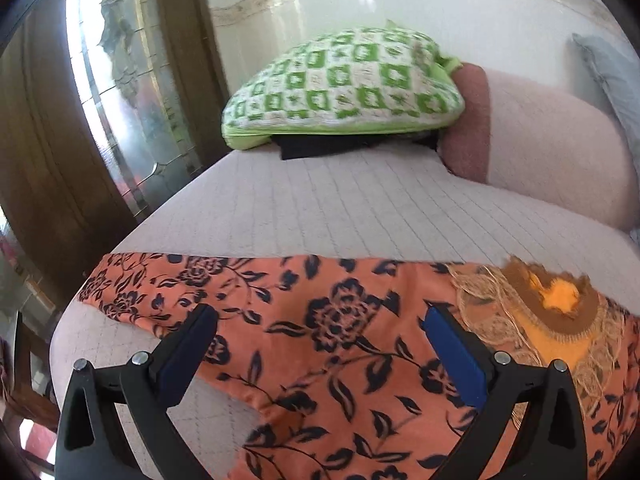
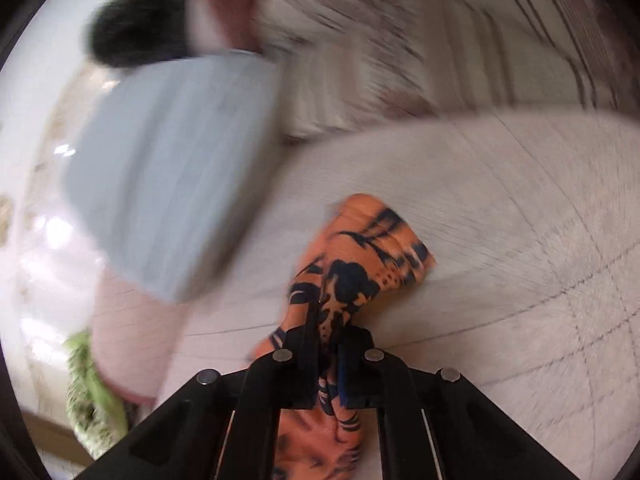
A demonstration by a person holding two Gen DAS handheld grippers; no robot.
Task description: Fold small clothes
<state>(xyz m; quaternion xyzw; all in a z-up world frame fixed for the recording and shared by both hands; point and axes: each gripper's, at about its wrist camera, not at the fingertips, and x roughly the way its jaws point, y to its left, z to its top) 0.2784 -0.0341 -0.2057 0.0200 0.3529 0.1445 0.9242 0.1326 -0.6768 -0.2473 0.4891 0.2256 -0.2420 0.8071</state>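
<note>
An orange garment with a dark blue flower print [image 1: 328, 320] lies spread on the pale quilted bed [image 1: 320, 208]. Its neckline has tan lace and a brown trim [image 1: 552, 312] at the right. My left gripper [image 1: 320, 316] is open, hovering just above the cloth with its blue pads on either side of a printed flower. In the blurred right wrist view, my right gripper [image 2: 330, 332] is shut on a bunched part of the same orange garment [image 2: 360, 256], which sticks out past the fingertips above the bed.
A green-and-white checked cushion [image 1: 344, 84] lies on dark folded cloth at the bed's far end, beside a pink bolster [image 1: 468, 120]. A grey pillow [image 2: 172, 176] lies near the right gripper. The bed's left edge drops toward a wooden door with a glass panel [image 1: 120, 100].
</note>
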